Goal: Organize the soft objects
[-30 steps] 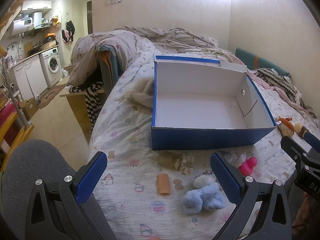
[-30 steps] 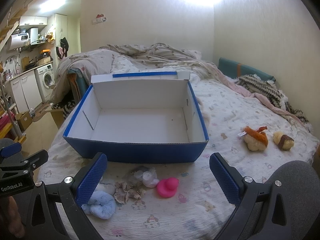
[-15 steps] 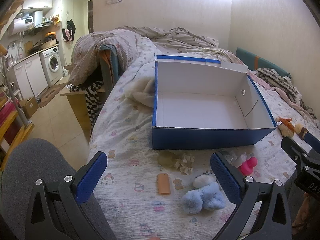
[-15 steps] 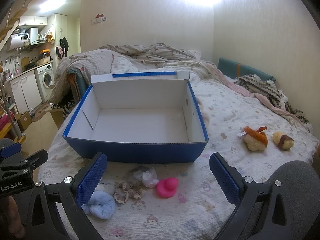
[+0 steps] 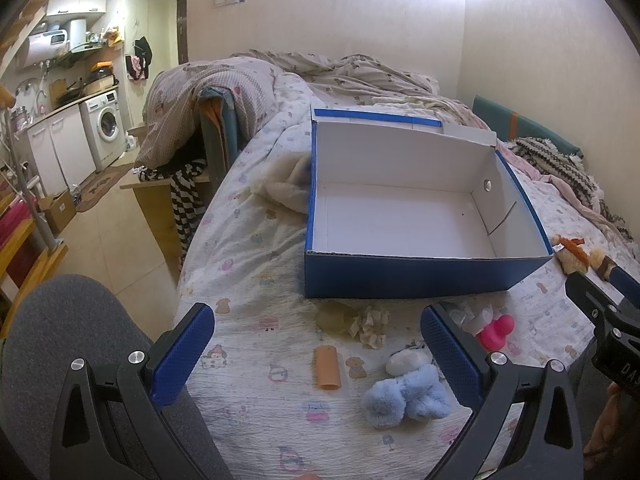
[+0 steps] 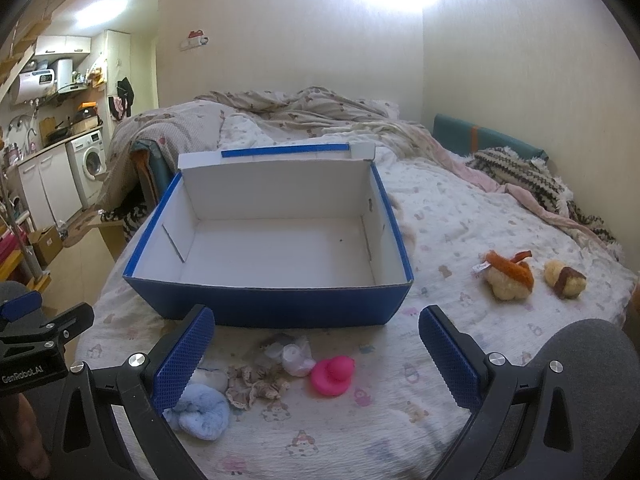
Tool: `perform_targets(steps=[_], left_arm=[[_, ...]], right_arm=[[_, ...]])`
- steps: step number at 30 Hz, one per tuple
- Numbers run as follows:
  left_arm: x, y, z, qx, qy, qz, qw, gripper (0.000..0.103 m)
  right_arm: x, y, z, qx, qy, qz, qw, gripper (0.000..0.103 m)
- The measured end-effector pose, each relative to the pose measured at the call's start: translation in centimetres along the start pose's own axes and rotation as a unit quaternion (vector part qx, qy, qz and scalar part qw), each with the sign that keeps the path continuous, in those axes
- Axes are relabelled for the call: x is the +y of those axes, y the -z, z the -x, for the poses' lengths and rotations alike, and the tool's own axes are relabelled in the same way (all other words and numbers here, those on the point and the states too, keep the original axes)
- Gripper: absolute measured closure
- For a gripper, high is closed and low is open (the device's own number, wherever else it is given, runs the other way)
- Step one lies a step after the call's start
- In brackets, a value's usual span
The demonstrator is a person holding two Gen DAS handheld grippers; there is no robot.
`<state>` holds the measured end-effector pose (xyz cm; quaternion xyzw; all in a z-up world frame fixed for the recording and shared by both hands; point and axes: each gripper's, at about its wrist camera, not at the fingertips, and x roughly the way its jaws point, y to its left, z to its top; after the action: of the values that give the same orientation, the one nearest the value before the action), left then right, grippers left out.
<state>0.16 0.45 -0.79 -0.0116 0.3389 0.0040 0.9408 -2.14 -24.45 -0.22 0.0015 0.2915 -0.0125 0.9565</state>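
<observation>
The left hand-held gripper (image 5: 316, 344) and the right hand-held gripper (image 6: 316, 344) both hang wide open above the bed (image 6: 440, 208), holding nothing. An open blue cardboard box with a white inside (image 6: 276, 248) sits on the printed quilt. Just in front of it lie a fluffy light-blue plush (image 6: 202, 412), a beige lace scrunchie (image 6: 254, 386), a pink rubber duck (image 6: 333, 375) and an orange tube (image 5: 327, 367). Two small tan plush toys (image 6: 510, 276) lie well apart to the right.
</observation>
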Motion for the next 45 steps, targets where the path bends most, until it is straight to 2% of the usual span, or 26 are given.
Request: perform_targets(steps=[31, 35, 40, 42, 45], left_arm=[[0.4, 0.8, -0.4, 0.004, -0.003, 0.003, 1.0000, 0.000], [0.6, 0.7, -0.5, 0.010, -0.002, 0.008, 0.9999, 0.000], [1.2, -0.3, -1.4, 0.034, -0.008, 0.017, 0.9992, 0.000], [1.9, -0.7, -2.3, 0.058, -0.026, 0.032, 0.9975, 0.000], [3.0, -1.2, -3.8, 0.094, -0.021, 0.056, 0.9937, 0.000]], right_arm=[[0.6, 0.1, -0.3, 0.007, -0.002, -0.002, 1.000, 0.000], [0.2, -0.2, -0.9, 0.027, -0.024, -0.020, 0.999, 0.000], [-0.6, -0.7, -2.5, 0.056, -0.043, -0.041, 0.997, 0.000], [-1.6, -1.2, -3.3, 0.072, -0.057, -0.058, 0.994, 0.000], [-2.7, -1.7, -5.0, 0.110, -0.079, -0.078, 0.988, 0.000]])
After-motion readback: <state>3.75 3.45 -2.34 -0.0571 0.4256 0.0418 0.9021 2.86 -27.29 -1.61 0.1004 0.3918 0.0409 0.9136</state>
